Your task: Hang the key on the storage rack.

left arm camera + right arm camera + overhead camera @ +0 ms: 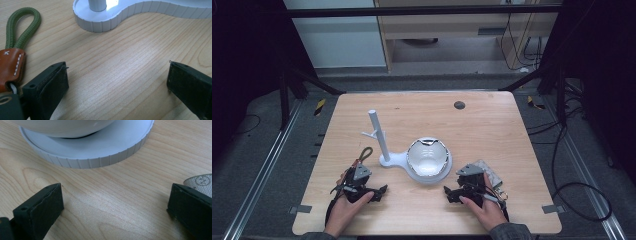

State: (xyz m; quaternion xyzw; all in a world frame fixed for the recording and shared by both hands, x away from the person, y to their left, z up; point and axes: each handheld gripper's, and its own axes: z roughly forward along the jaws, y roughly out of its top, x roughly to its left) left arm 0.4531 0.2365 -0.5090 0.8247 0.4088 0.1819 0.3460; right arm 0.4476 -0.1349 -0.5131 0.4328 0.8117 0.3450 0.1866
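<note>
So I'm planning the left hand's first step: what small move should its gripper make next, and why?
Probably shift the left gripper sideways to the key strap. Its jaws stand wide open over bare table with nothing between them, and the green cord loop with the brown leather tab lies just beside one jaw. The white stand with its pegs looks like the place to hang it.

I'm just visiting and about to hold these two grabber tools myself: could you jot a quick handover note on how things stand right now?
Left gripper: open, holds nothing, low over the table.
Right gripper: open, holds nothing.
Green-looped leather key strap: flat on the wood beside the left gripper.
Small pale pouch: by the right gripper.
White stand, with peg and bowl, sits between them.
Done: nothing picked up.
Left: everything, likely hanging the strap.
</note>
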